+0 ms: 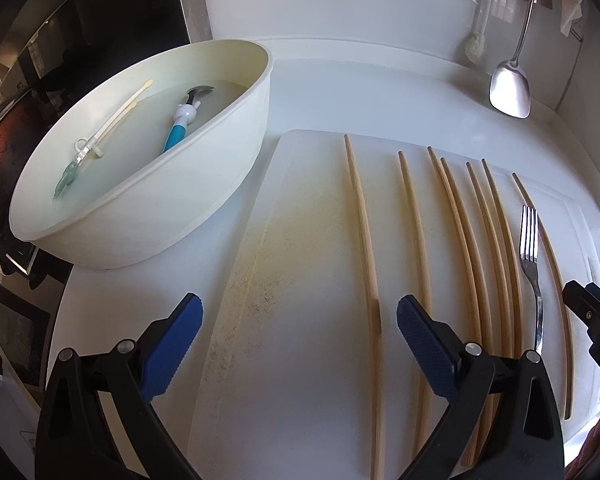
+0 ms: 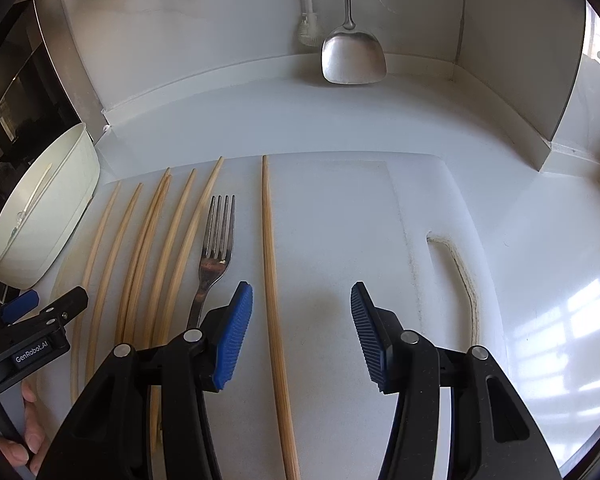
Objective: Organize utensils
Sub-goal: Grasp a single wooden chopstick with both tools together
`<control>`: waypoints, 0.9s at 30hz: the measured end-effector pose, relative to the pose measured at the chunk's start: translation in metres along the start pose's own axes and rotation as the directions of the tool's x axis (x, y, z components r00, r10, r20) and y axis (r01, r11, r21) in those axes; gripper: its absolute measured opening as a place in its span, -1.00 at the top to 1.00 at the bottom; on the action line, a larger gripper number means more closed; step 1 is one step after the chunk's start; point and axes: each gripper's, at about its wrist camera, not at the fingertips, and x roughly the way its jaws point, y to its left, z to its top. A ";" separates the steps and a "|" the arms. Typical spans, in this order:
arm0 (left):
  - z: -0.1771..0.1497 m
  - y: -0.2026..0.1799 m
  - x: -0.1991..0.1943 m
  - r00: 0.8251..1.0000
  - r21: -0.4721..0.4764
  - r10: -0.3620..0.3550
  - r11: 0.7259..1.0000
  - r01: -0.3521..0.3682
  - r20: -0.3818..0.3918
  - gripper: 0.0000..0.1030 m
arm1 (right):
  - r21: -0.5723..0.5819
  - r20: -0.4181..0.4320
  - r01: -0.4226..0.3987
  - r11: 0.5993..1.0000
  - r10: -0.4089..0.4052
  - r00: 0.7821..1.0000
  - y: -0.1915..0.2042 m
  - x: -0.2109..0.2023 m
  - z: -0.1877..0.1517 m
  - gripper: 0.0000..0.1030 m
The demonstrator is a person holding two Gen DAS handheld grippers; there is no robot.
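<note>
seven slim bamboo chopsticks [image 1: 416, 232] and one steel fork [image 2: 214, 252] lie side by side on your scuffed white cutting board [image 1: 312, 280], beside the smooth oval cream tub [image 1: 204, 184] (a blue-handled utensil [image 1: 182, 128] rests inside). your left gripper [image 1: 298, 332] and right gripper [image 2: 300, 336] both hover above the board with ribbed blue pads [image 2: 232, 340] spread apart, gripping nothing.

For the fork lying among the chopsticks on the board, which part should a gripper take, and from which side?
Probably the fork at its narrow neck, just below the tines, taken from straight above with the jaws across its width. It lies flat on the cutting board, with a chopstick close on its right and others hard against its left, so side room is tight. The open right gripper is nearest.
</note>
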 end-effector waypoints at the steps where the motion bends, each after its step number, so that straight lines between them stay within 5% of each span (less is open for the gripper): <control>1: 0.000 -0.001 0.001 1.000 0.002 -0.001 1.000 0.001 -0.001 -0.86 | -0.003 -0.002 0.001 1.000 -0.001 1.000 0.000 0.001 0.000 0.04; 22: -0.008 0.000 0.005 0.999 -0.052 -0.036 0.998 0.037 0.016 -0.83 | -0.091 -0.003 0.046 0.995 -0.047 0.999 0.017 0.008 -0.002 0.19; 27: -0.010 0.000 -0.001 0.999 -0.039 -0.022 0.999 0.024 0.044 -0.46 | -0.112 0.005 0.052 0.992 -0.052 0.999 0.023 0.008 -0.003 0.32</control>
